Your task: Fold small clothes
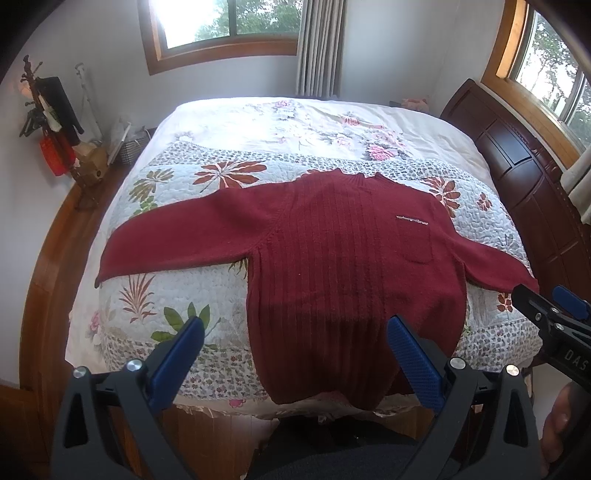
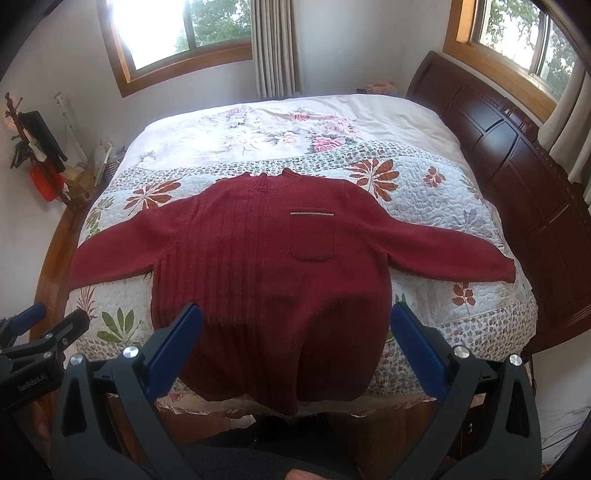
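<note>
Dark red knitted sweater [image 1: 332, 258] lies flat, front up, on the floral quilted bedspread [image 1: 177, 295] of a bed; both grippers hover at the near edge, holding nothing.

Sweater: 2 sleeves spread out to either side, collar away from the cameras, hem hanging slightly over the near bed edge, chest pocket [image 2: 312, 236] with a pale trim strip on top. Left gripper [image 1: 295, 328] has its 2 blue-padded fingers [image 1: 413, 362] spread wide, above the hem, not touching the cloth. Right gripper [image 2: 297, 317] likewise spread wide over the hem area, empty. In the left view the right gripper sits just beside the right sleeve cuff. Dark wooden headboard [image 2: 517, 177] to the right, 2 wood-framed windows [image 2: 184, 33] behind, coat rack [image 1: 48, 114] at left.
</note>
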`<state>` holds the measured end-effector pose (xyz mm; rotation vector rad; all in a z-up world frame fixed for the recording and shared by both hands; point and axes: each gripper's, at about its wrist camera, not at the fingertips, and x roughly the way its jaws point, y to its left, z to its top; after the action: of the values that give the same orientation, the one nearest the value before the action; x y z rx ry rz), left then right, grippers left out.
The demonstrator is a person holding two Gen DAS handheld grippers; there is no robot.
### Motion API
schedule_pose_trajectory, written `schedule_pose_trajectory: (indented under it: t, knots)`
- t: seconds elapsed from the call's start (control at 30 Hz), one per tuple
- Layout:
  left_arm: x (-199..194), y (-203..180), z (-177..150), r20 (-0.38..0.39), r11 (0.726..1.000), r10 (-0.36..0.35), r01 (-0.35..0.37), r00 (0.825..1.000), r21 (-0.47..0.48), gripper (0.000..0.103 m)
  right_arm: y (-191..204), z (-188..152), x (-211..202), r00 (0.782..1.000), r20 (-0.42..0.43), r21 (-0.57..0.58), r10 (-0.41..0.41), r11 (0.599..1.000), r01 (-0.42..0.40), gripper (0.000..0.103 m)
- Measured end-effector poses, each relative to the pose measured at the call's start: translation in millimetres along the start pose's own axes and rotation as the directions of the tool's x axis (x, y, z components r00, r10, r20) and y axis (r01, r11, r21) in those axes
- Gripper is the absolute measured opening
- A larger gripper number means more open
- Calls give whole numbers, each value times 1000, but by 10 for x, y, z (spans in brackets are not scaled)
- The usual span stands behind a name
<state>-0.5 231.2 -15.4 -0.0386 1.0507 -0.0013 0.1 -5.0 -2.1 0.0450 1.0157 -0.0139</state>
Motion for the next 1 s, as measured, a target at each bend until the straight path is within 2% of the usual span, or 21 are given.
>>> schedule_pose_trajectory:
  t: [0.23,0.3,0.37,0.43,0.47,0.5,0.57,0.63,0.7,0.8,0.87,0.9,0.93,0.97,1.0]
  knots:
    - [63,46,32,-1,1000,0,0,1000,3,99,1,89,80,1000,6,5,-20,1000,20,101]
    - [110,58,47,3,1000,8,-8,1000,13,99,-17,130,83,999,24,15,-39,999,38,101]
    - [158,90,53,35,1000,9,-9,999,16,99,-90,172,47,993,87,25,-84,996,82,101]
    - [222,137,52,62,999,-46,45,997,18,99,-217,196,30,981,168,27,-99,995,96,101]
    - [279,172,51,67,995,-103,103,992,12,99,-307,195,46,981,183,30,-65,998,61,101]
    - [324,193,56,74,986,-169,169,983,15,99,-471,192,109,984,175,59,-19,998,8,101]
    - [373,173,95,90,970,-242,238,966,56,99,-804,184,245,992,125,158,-28,987,8,101]
    - [372,84,140,129,961,-263,247,956,122,99,-1194,139,358,993,112,254,-31,967,1,100]
    - [375,-36,186,133,952,-276,252,952,174,99,-1622,86,475,994,97,347,-58,938,21,100]
    - [436,-281,293,93,940,-304,283,948,191,99,-2466,-67,697,996,76,535,-40,845,-7,100]
    - [498,-461,381,45,937,-319,308,947,164,99,-3037,-206,859,996,88,642,-13,766,-47,98]
    - [531,-548,413,24,938,-323,317,946,144,99,-3276,-263,941,996,93,679,-12,732,-54,93]
    - [555,-632,430,10,935,-334,330,943,128,99,-3573,-365,1036,995,102,727,0,682,-75,73]
    - [575,-696,430,2,933,-340,337,940,122,99,-3838,-451,1141,993,113,769,27,630,-105,60]
    - [599,-796,439,-11,934,-337,336,941,120,99,-4107,-552,1265,990,131,811,60,567,-142,57]
